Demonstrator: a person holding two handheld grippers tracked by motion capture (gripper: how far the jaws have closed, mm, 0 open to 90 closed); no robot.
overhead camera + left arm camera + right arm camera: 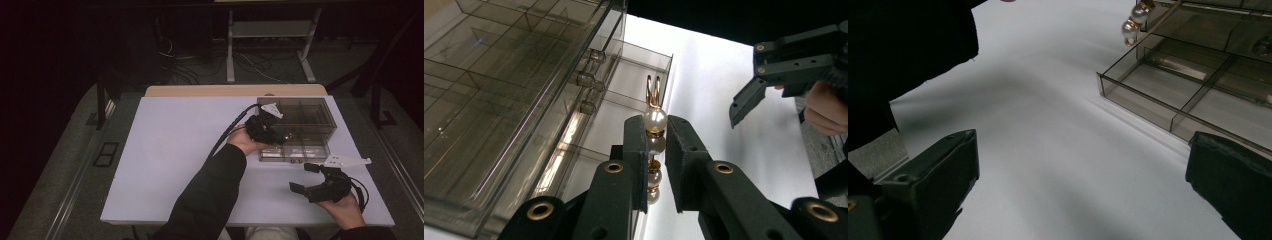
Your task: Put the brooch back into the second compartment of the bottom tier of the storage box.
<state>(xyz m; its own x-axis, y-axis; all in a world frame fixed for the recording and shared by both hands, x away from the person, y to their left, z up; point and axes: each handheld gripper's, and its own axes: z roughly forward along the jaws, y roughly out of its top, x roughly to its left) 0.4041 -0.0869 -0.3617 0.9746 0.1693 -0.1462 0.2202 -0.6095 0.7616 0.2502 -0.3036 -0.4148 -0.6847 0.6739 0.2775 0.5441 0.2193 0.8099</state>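
In the left gripper view the two black fingers (pixel 636 145) of the left gripper (pixel 655 150) pinch a gold-coloured piece of jewellery strung with round white pearls (pixel 655 121). The top pearl sits between the fingertips, a doubled gold loop rises above it, and more pearls hang down in the gap between the fingers. Its lower end is cut off behind the gripper's body, so how long it is cannot be told.

The jewellery is held in the air just beside the smoky transparent plastic drawer organiser (pixel 499 100), over its pulled-out bottom drawer (pixel 624 95) with its dividers. From the high view the left hand (pixel 245 141) reaches forward from a dark sleeve (pixel 210 195) to the organiser's front left corner, cable looping back over the wrist — the pearls are too small to make out there.

The right gripper (pixel 301 177) rests low near the white table's (pixel 175 150) front right edge, cradled in an upturned hand (pixel 345 210), well apart from the organiser. Its fingers (pixel 943 165) are spread wide with nothing between them; the right gripper view looks across bare table toward the open drawer — two pearls (pixel 1132 22) show at the top edge, the rest cut off.
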